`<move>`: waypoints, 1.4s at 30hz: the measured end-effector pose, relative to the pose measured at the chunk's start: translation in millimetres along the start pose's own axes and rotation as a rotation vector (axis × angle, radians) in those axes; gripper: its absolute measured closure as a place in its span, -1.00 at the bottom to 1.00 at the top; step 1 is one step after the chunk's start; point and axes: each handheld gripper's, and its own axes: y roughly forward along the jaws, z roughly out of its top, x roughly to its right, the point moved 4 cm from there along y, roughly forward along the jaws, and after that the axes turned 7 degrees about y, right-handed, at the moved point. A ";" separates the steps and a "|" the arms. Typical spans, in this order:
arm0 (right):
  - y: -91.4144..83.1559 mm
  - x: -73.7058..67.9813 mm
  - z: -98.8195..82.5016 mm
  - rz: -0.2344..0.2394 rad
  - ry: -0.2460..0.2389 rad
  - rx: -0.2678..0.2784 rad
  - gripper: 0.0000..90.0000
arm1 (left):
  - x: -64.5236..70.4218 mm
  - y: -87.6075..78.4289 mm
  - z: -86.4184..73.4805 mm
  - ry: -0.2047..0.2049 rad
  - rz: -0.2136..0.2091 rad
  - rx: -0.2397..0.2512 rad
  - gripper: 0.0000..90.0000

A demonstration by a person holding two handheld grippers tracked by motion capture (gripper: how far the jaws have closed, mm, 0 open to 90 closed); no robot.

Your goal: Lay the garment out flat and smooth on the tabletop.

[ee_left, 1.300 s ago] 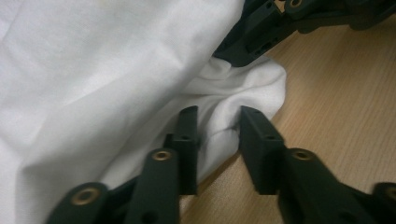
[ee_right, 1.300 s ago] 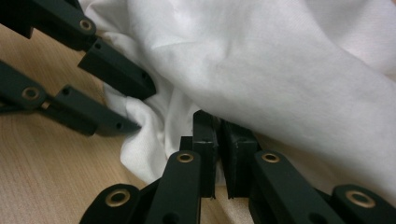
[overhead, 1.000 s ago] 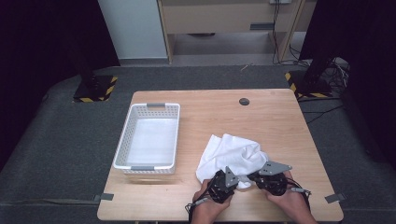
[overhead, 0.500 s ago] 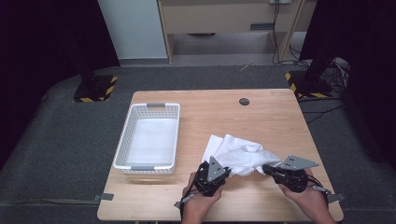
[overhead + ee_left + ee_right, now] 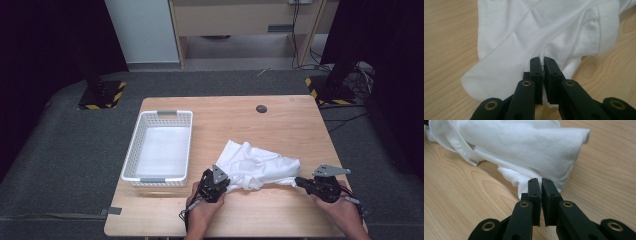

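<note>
White garment: a crumpled white cotton shirt [image 5: 257, 165] lies on the pale wooden table [image 5: 280, 125], on the near half, to the right of the white plastic basket with perforated walls [image 5: 159, 147] and apart from it.
Left gripper: the black two-jaw left gripper [image 5: 220, 184] is at the near left corner of the shirt, and its jaws are pressed together on a fold of the cloth.
Right gripper: the black right gripper [image 5: 298, 181] is at the near right end of the shirt, and its jaws are clamped on the cloth too.
Cloth between them: the near edge runs from one gripper to the other and looks pulled rather straight, though from the high view I cannot say for sure.
Left gripper view: it shows a stitched ribbed hem [image 5: 607, 27] at the upper right and the fabric pinched between the jaws [image 5: 542, 65].
Right gripper view: it shows a folded edge with a small label [image 5: 474, 161] at the left, and the cloth rising away from the jaws [image 5: 541, 185].
High view: it shows the basket and a small dark round disc [image 5: 261, 108] at the far edge of the table.
</note>
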 end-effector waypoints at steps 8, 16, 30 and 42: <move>6.5 -0.2 -4.2 -0.024 -0.014 -0.026 0.90 | -1.1 2.4 -2.2 0.002 0.004 -0.006 0.91; 0.1 -0.5 -0.8 -0.017 0.018 0.029 0.61 | 5.9 -15.8 10.5 0.006 -0.008 0.055 0.46; 1.0 -12.2 -8.8 -0.006 -0.002 0.019 0.42 | 34.7 -15.3 34.6 0.069 -0.148 0.150 0.10; 5.3 -30.4 -12.2 0.017 -0.038 0.046 0.19 | 46.1 7.4 28.8 0.149 -0.187 0.050 0.83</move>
